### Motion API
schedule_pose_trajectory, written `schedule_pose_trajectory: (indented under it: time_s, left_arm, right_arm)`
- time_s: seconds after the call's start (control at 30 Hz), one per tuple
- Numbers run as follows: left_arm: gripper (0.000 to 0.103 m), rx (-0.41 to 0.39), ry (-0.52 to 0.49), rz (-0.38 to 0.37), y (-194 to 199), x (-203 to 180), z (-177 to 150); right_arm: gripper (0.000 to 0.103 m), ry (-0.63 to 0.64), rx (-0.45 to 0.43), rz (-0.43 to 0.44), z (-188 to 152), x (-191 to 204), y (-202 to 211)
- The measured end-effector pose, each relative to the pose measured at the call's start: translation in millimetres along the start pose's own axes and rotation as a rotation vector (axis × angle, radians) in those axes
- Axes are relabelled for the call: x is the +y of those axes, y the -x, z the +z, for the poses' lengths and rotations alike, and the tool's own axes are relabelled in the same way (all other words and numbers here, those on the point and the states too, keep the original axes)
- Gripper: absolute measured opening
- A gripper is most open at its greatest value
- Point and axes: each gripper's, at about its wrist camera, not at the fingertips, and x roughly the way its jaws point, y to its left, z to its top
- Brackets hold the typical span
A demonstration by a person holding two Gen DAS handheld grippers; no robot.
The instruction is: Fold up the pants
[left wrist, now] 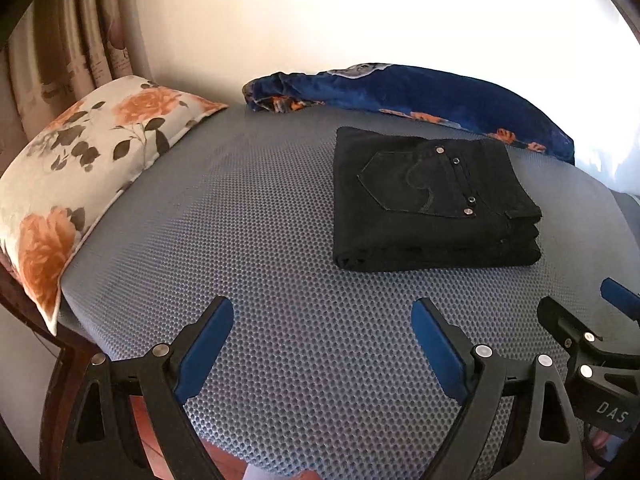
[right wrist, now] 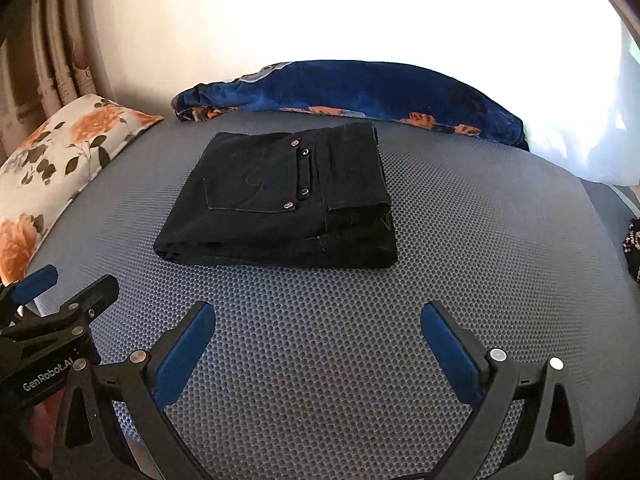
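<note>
Black pants [left wrist: 432,204] lie folded into a compact stack on the grey mesh mattress [left wrist: 248,240], back pocket with metal rivets facing up. They also show in the right wrist view [right wrist: 280,204]. My left gripper [left wrist: 322,312] is open and empty, held near the front edge, short of the pants. My right gripper [right wrist: 318,318] is open and empty, also short of the stack. The right gripper shows at the right edge of the left view [left wrist: 584,308]. The left gripper shows at the left edge of the right view [right wrist: 68,284].
A floral pillow [left wrist: 80,176] lies at the left end of the mattress. A blue floral blanket [left wrist: 420,96] is bunched along the wall behind the pants. Curtains [left wrist: 72,40] hang at the far left. A dark patterned item [right wrist: 634,248] lies at the right edge.
</note>
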Motion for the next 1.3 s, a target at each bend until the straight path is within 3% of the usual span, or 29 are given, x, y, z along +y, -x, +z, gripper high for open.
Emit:
schedule_pose_trajectory:
  time_s: [1.3]
  left_arm:
    - [0.090,0.012,-0.049,0.024,-5.5,-8.2,-11.3]
  right_arm:
    - [0.102,0.000,0.051,-0.006,-9.4,-6.2,-9.7]
